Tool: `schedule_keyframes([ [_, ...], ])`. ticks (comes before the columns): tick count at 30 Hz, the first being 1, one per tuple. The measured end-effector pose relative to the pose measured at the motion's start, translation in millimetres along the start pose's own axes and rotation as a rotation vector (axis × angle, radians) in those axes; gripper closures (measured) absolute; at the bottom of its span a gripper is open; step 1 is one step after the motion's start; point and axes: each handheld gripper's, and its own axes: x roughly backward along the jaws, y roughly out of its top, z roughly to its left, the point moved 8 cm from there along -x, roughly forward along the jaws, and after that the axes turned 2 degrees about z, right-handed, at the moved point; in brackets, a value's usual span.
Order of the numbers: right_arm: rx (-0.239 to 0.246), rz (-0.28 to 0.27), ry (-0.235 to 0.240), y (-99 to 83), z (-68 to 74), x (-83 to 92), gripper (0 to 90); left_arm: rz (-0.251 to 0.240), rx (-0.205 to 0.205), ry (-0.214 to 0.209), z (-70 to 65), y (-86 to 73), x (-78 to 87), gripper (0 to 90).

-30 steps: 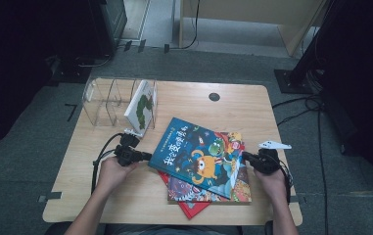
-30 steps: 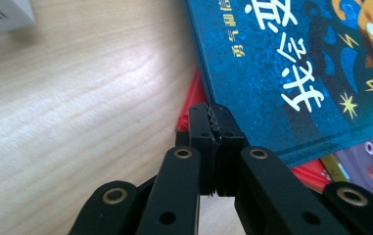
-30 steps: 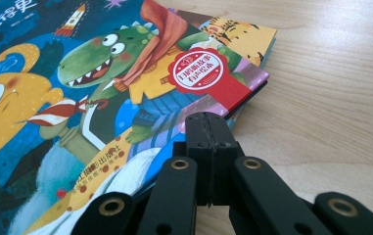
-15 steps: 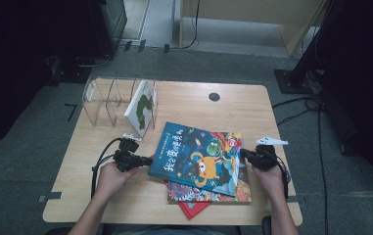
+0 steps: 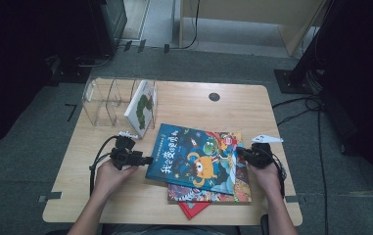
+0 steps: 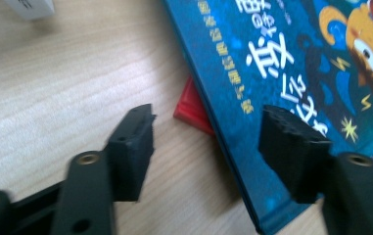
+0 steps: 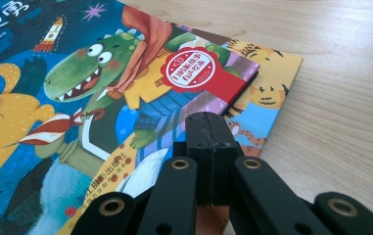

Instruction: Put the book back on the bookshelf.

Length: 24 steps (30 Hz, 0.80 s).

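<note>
Wooden table [image 5: 184,105], pale, set on a grey floor with dark surroundings; items listed from left to right.

Clear plastic rack [image 5: 106,100], far left corner of the table, with upright dividers. One white book with a green picture [image 5: 142,107] leans in its right-hand end.

Left gripper [image 5: 145,160], held in the person's left hand [image 5: 109,174], just beside the left edge of the blue book. Its jaws have just been opening and now stand apart. In the left gripper view the spine edge of the book runs between the two pads [image 6: 134,147], and neither pad presses on it.

Blue book [image 5: 196,159], cover up, with white lettering, an orange monster and a green dinosaur. It lies flat at the table's middle, slightly skewed, on top of the stack.

Second picture book [image 5: 243,188], colourful, directly beneath; its right and near edges stick out from under the blue one.

Red book [image 5: 194,208], at the bottom; one corner shows at the near edge.

Right gripper [image 5: 241,152], held in the person's right hand [image 5: 267,174], at the right edge of the stack. Jaws fully closed together, tips resting over the blue cover near its right edge, nothing seen between them.

Small dark round mark [image 5: 214,96], far side of the table.
</note>
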Motion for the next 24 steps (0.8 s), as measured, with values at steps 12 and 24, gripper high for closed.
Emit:
schedule_keyframes([
  [12,0.046,0.020,-0.005,6.3,10.5,-8.9,90.0,0.020,0.054,-0.050,4.0,7.6,-7.2,25.6],
  [24,0.060,0.023,0.010,3.4,23.6,-7.8,90.0,0.032,0.046,-0.057,4.6,13.7,-15.2,28.7],
])
